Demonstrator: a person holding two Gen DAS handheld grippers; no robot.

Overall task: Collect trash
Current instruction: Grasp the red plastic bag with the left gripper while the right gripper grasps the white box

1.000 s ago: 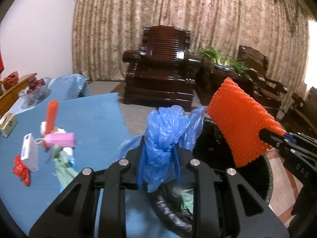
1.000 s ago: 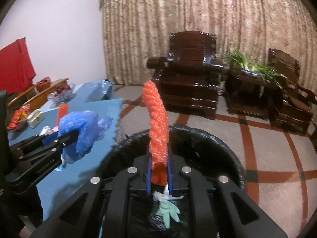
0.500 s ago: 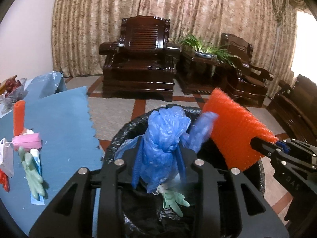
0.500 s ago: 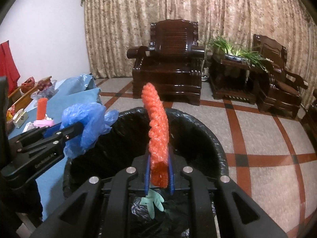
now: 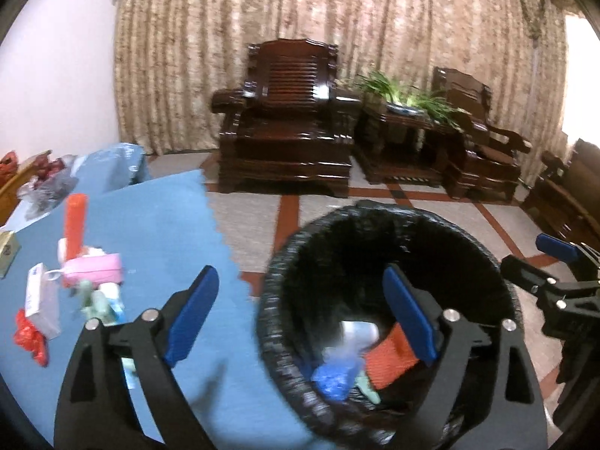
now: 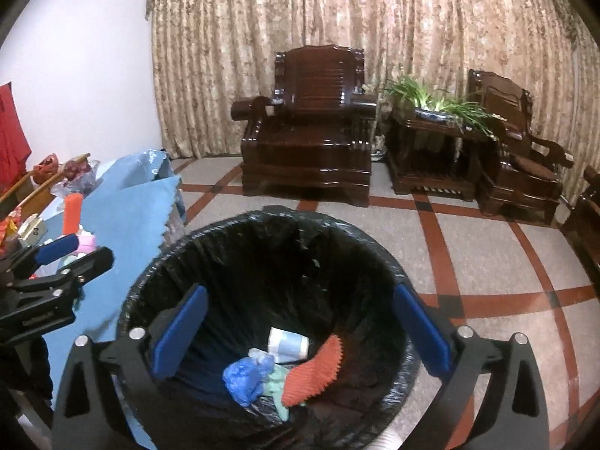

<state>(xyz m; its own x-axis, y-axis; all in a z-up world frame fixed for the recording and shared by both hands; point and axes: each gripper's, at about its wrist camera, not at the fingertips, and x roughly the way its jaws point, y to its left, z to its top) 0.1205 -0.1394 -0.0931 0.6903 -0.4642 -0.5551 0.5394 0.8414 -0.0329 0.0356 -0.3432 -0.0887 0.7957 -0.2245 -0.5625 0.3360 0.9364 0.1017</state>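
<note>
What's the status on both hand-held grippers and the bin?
Left hand-held gripper, right hand-held gripper open, empty, jaws just opened. Crumpled blue plastic bag, orange mesh sleeve in black-lined bin. Nothing blocking.

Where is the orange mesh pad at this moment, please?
In the right wrist view, the orange mesh pad lies at the bottom of the black-lined bin, right of the blue plastic bag.

A dark wooden armchair (image 6: 305,127) stands before patterned curtains (image 6: 337,11), beside a potted plant (image 6: 431,99).

I've just opened both jaws, and the crumpled blue plastic bag (image 6: 243,378) and orange foam net (image 6: 313,373) now lie inside the black-lined bin (image 6: 262,232).
</note>
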